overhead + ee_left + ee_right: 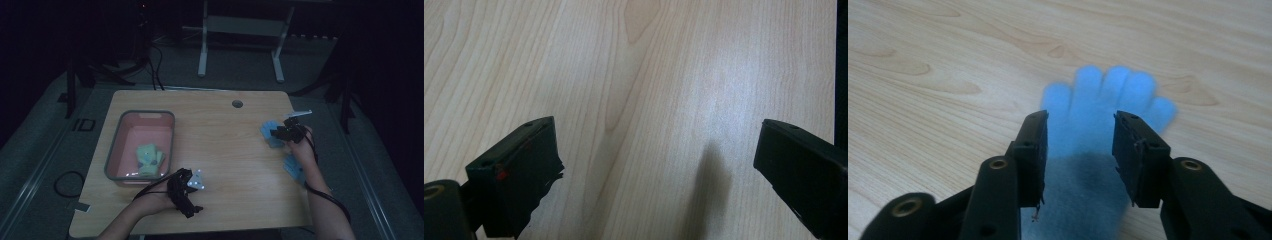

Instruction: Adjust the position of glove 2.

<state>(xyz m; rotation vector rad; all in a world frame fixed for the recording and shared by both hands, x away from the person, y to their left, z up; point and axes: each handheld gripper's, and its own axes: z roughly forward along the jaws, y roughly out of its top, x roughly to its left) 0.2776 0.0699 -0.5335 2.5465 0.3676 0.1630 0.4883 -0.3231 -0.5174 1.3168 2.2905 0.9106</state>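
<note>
Dim room, dark floor all around, and the pale wooden bench (pixel 220 130) was the one lit thing I had to work with. Over on my right, the right tongs (pixel 1080 150) hung low over a blue glove (pixel 1098 115) lying flat on the wood near the bench's right edge, fingers spread away from me; the two jaws stood parted on either side of the glove's palm, nothing pinched between them yet, and I judged that straddle was there so one squeeze would gather the knit. In the high view the same right tongs (pixel 292 131) sat just at that glove (pixel 270 134), with a second blue glove (pixel 295 169) beside my forearm, closer to me, apparently waiting its turn. Left side now: the left tongs (pixel 187 189) rested near the front edge, just beside the pink bin (pixel 116 150), and in the left gripper view its jaws were spread wide over bare wood, grasping nothing. I read that as parked out of the way, close to the bin in case a hand-over was needed. Inside the bin lay a green glove (pixel 149 159), near its front end, so the sorting looked partly done. My guess for the next move: close on the blue palm, lift clear, carry it across to the bin.
</note>
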